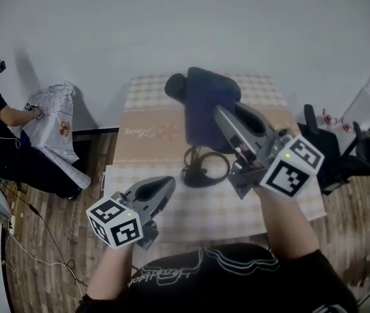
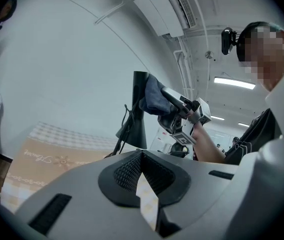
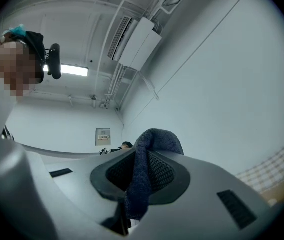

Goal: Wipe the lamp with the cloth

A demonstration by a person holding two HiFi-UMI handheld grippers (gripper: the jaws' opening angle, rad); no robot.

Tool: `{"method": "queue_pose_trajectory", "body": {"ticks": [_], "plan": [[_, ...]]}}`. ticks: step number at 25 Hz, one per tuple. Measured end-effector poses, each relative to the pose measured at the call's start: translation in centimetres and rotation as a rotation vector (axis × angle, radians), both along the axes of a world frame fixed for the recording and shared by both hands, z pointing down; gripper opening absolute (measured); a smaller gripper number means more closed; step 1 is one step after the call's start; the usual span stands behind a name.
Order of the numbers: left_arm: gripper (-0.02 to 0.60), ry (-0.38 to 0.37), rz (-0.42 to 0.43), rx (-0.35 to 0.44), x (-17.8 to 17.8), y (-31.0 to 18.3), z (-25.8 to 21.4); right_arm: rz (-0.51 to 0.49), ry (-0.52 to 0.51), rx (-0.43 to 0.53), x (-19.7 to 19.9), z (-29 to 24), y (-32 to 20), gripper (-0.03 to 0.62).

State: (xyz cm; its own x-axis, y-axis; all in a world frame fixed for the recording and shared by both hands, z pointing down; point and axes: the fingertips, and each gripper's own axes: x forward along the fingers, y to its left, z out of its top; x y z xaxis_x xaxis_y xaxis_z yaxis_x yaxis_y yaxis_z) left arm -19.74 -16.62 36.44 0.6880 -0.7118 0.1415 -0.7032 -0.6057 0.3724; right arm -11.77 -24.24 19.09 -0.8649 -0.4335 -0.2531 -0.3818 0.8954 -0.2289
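We found the right gripper clamped on the cloth, seemingly draped over the lamp at twelve o'clock. The left gripper was closed, empty. We advised light strokes.

Lamp stands mid-surface, cloth draped over its top, right gripper clamped on the cloth's right side; left gripper sits nearer, left of the lamp's base.

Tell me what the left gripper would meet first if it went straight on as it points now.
Probably the lamp, whose dark stem stands straight ahead of the left gripper; depth is unclear.
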Motion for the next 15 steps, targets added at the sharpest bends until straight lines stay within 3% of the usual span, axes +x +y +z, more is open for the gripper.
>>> {"method": "queue_pose_trajectory", "body": {"ticks": [15], "plan": [[0.0,0.012,0.064,-0.035,0.7,-1.1,1.7,0.12,0.067,-0.034,0.9,3.7,-1.9,0.057]]}}
